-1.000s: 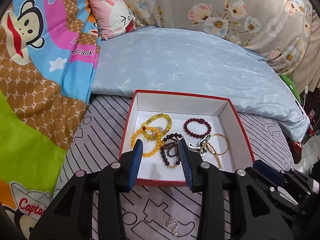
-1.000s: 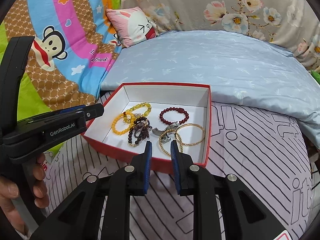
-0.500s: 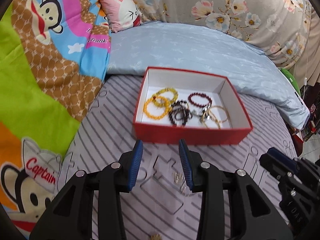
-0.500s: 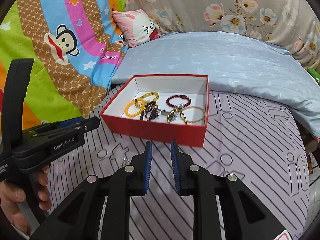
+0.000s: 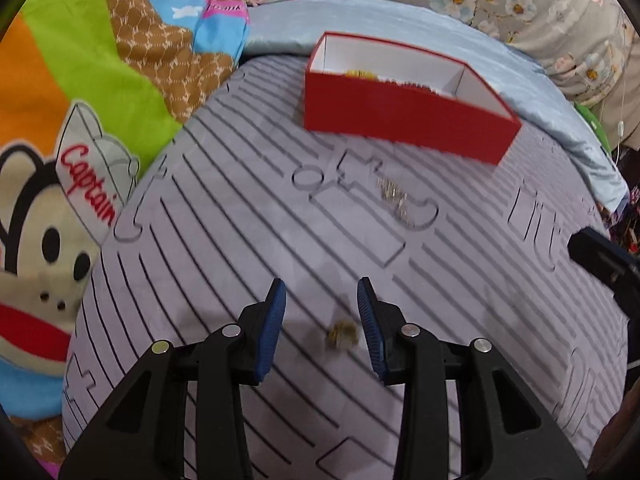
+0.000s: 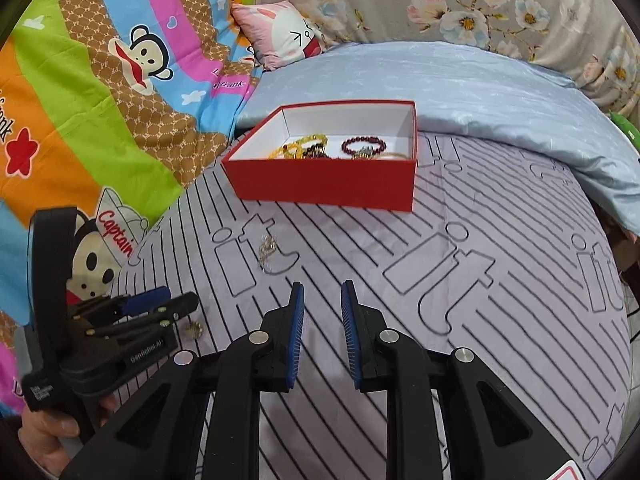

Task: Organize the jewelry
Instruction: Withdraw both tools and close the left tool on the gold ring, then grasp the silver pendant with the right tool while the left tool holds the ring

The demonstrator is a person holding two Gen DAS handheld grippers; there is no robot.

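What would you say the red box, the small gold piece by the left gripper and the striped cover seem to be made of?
Red box: probably matte cardboard, with thin flat walls, sharp corners and a white lining.
Small gold piece: probably metal, yellowish with a faint glint; too blurred to be sure.
Striped cover: woven fabric, matte, with soft creases over the bedding.

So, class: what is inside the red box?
Inside the red box: yellow bead bracelets, a dark red bead bracelet, gold bangles. The near wall hides the rest.
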